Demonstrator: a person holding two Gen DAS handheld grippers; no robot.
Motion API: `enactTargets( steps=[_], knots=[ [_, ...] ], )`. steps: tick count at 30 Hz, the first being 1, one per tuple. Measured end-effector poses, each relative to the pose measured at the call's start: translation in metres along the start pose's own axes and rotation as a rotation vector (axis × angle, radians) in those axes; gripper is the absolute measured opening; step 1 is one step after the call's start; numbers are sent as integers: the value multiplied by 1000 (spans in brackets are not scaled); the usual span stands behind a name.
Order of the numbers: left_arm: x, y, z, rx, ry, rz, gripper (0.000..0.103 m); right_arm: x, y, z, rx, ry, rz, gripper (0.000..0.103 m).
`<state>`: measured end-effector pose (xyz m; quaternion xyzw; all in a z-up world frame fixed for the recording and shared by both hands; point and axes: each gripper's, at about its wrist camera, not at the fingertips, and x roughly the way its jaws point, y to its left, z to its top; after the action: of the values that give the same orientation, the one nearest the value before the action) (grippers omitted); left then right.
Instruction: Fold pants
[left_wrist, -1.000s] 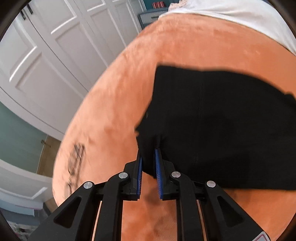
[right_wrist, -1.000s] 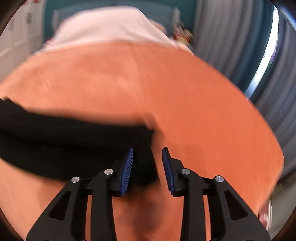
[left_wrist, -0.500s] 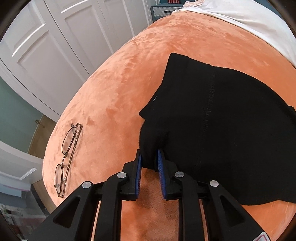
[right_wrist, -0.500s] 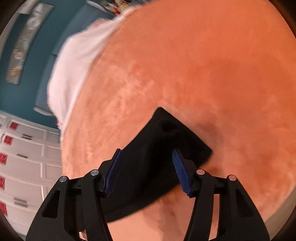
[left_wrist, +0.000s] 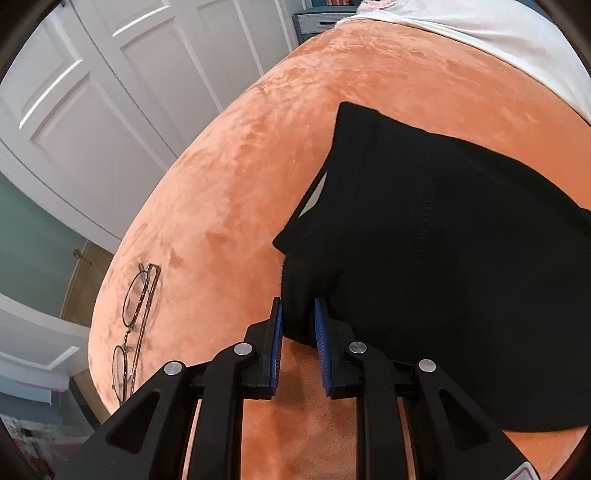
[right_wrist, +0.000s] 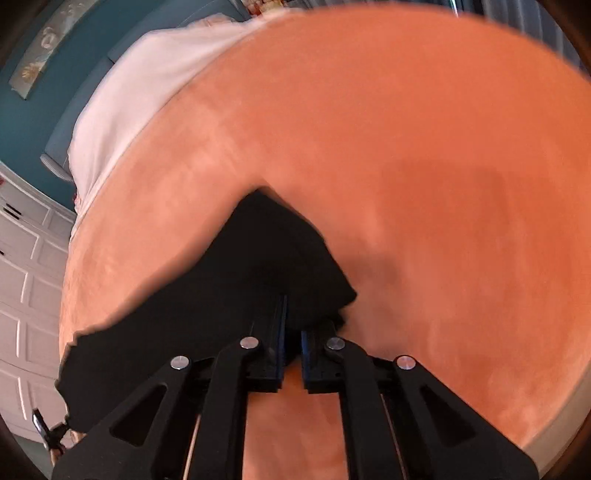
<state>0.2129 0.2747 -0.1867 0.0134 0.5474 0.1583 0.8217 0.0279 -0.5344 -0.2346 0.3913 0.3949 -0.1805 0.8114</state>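
We see the left gripper (left_wrist: 298, 325) with its fingers pinching a bunched corner of the black pants (left_wrist: 461, 258). The right gripper (right_wrist: 293, 332) is closing on another corner, cloth between its fingers. The pants lie spread on the orange bed (left_wrist: 229, 192) — eyeglasses (left_wrist: 135, 325) rest well apart, near the bed's edge.

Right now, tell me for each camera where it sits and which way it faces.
Left wrist: on the left gripper, facing steeply down its fingers at the pants on the orange cover; glasses lie left; jaws pinch a pants corner.
Right wrist: on the right gripper, facing down at another pants corner; jaws closing on it.
Shared: pants, orange cover, white sheet.
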Motion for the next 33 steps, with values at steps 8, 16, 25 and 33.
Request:
enactTargets(
  steps=[8, 16, 25, 33],
  knots=[
    [2, 3, 3, -5, -2, -21, 19, -57, 89, -23, -237, -172, -223, 23],
    [2, 4, -7, -19, -62, -43, 22, 23, 359, -133, -717, 161, 299, 57],
    [0, 19, -13, -61, -93, -144, 22, 171, 526, -184, -702, 421, 336, 38],
    [-2, 12, -9, 4, -160, -118, 22, 219, 578, -249, -1056, 440, 145, 7]
  ],
)
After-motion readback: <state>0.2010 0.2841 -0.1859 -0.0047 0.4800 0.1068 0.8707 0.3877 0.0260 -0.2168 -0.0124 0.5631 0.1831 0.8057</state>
